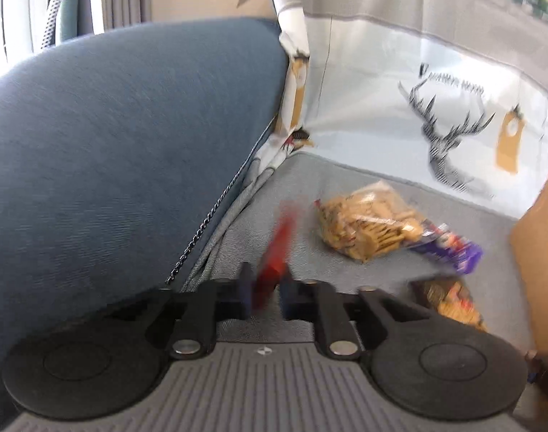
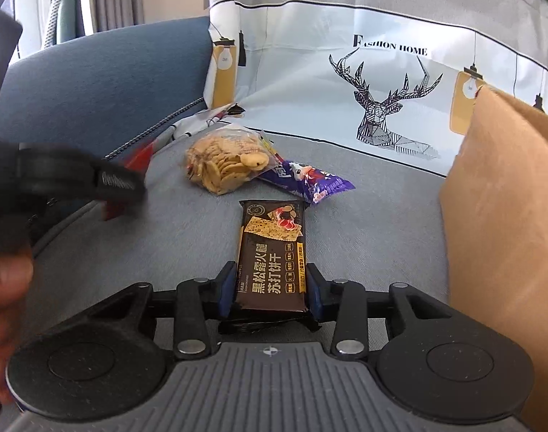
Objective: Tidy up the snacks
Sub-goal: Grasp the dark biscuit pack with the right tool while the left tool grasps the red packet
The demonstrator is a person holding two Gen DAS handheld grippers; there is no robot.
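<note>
Right gripper (image 2: 272,289) clamped on dark cracker pack (image 2: 272,252); left gripper (image 1: 266,289) pinching red packet (image 1: 274,255). Lift level, then swing toward brown bag (image 2: 507,216) at 3 o'clock without squeezing harder.

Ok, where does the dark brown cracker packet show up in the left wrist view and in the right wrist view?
Left wrist view: the dark brown cracker packet lies low on the right, just past the hand-held gripper's right finger, partly hidden.
Right wrist view: it sits at centre, its near end between the fingers of the right hand-held gripper.
Shared landmark: the clear bag of round biscuits, lying beyond the packet in both.
</note>
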